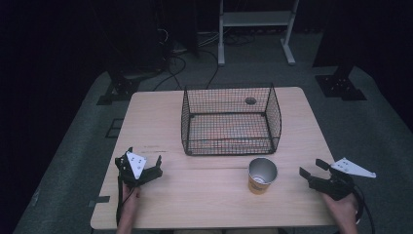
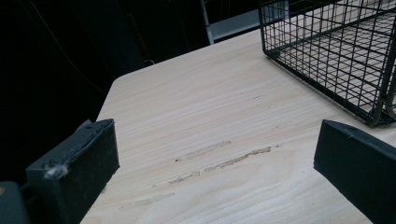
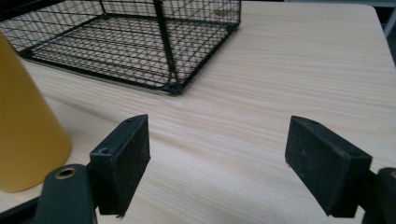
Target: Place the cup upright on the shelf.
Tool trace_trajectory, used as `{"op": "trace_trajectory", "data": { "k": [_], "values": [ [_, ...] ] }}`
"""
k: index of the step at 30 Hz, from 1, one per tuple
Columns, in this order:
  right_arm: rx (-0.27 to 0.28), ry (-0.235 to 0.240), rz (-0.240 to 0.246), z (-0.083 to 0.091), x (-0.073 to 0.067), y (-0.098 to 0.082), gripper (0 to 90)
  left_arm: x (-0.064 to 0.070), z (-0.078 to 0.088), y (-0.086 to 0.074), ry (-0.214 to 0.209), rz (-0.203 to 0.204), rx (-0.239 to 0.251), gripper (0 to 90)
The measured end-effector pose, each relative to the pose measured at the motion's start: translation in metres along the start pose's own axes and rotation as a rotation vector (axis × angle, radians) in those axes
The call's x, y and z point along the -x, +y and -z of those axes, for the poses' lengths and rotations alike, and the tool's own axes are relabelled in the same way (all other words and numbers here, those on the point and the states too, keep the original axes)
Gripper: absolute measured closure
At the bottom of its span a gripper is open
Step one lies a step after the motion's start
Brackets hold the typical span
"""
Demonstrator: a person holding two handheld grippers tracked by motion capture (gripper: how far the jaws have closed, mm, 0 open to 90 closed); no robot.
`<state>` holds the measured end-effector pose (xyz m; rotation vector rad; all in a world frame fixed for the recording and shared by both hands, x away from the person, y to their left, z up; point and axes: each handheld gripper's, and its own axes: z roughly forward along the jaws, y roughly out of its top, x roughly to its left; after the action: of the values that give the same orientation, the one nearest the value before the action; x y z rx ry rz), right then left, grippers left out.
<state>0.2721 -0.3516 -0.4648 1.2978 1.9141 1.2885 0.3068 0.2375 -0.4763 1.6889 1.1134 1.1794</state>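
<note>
1. High view: a yellow cup (image 1: pixel 262 176) stands upright on the table (image 1: pixel 204 195), near the person and just in front of the wire basket (image 1: pixel 230 121). The right gripper (image 1: pixel 312 171) rests to the right of the cup, aimed at it — I think it is set to grab the cup. The left gripper (image 1: pixel 152 165) waits well apart, on the left. There is a mark on the cup, too small to read.
2. Left gripper view: the jaws stand wide apart with bare wood between them — they hold nothing. The basket corner is far right.
3. Right gripper view: the jaws are apart and hold nothing. The cup is at the left, outside them.
</note>
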Motion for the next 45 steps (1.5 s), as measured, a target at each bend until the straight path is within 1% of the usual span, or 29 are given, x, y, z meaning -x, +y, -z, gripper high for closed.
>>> {"op": "trace_trajectory", "data": {
  "k": [3, 4, 7, 11, 13, 14, 19, 23, 24, 26, 30, 32, 36, 37, 38, 41, 42, 45],
  "values": [
    [-0.002, 0.014, 0.021, 0.000, -0.004, 0.002, 20.5, 0.000, 0.000, 0.000, 0.000, -0.002, 0.001, 0.0],
    [0.000, 0.029, 0.024, 0.000, -0.007, 0.004, 20.3, 0.000, 0.000, 0.000, 0.000, -0.003, 0.000, 0.0],
    [0.002, 0.041, 0.035, 0.001, -0.010, 0.006, 19.8, 0.000, 0.000, 0.000, 0.003, -0.002, -0.001, 0.0],
    [-0.009, 0.070, 0.062, 0.002, -0.017, 0.007, 19.2, 0.001, 0.000, 0.000, 0.006, -0.002, -0.003, 0.0],
    [-0.012, 0.077, 0.076, 0.005, -0.021, 0.007, 18.8, 0.001, 0.000, 0.000, 0.006, -0.007, -0.005, 0.0],
    [-0.017, 0.089, 0.088, 0.007, -0.024, 0.007, 18.5, 0.001, 0.000, 0.000, 0.007, -0.008, -0.005, 0.0],
    [-0.023, 0.105, 0.106, 0.011, -0.030, 0.005, 18.1, 0.001, 0.000, 0.000, 0.008, -0.002, -0.004, 0.0],
    [-0.031, 0.121, 0.125, 0.013, -0.035, 0.004, 17.3, 0.001, 0.000, 0.000, 0.007, -0.007, -0.006, 0.0],
    [-0.040, 0.135, 0.134, 0.013, -0.039, 0.004, 16.5, 0.001, 0.000, 0.000, 0.008, -0.006, -0.007, 0.0],
    [-0.043, 0.138, 0.139, 0.013, -0.040, 0.004, 16.4, 0.001, 0.000, 0.000, 0.008, -0.005, -0.008, 0.0],
    [-0.051, 0.154, 0.175, 0.015, -0.049, 0.005, 14.7, 0.001, 0.000, 0.000, 0.008, -0.007, -0.007, 0.0],
    [-0.049, 0.157, 0.180, 0.016, -0.050, 0.005, 14.2, 0.001, 0.000, 0.000, 0.008, -0.007, -0.007, 0.0],
    [-0.053, 0.183, 0.192, 0.017, -0.056, 0.005, 13.4, 0.001, 0.000, 0.000, 0.008, -0.006, -0.007, 0.0],
    [-0.053, 0.183, 0.192, 0.017, -0.056, 0.005, 13.4, 0.001, 0.000, 0.000, 0.008, -0.006, -0.007, 0.0],
    [-0.057, 0.195, 0.201, 0.018, -0.060, 0.004, 13.3, 0.001, 0.000, 0.000, 0.008, -0.007, -0.007, 0.0],
    [-0.058, 0.206, 0.207, 0.018, -0.063, 0.004, 12.9, 0.001, 0.000, 0.000, 0.008, -0.007, -0.007, 0.0],
    [-0.066, 0.219, 0.209, 0.017, -0.066, 0.004, 12.1, 0.001, 0.000, 0.000, 0.008, -0.007, -0.007, 0.0],
    [-0.072, 0.228, 0.220, 0.017, -0.070, 0.004, 10.9, 0.001, 0.000, 0.000, 0.008, -0.008, -0.007, 0.0]
  ]
}}
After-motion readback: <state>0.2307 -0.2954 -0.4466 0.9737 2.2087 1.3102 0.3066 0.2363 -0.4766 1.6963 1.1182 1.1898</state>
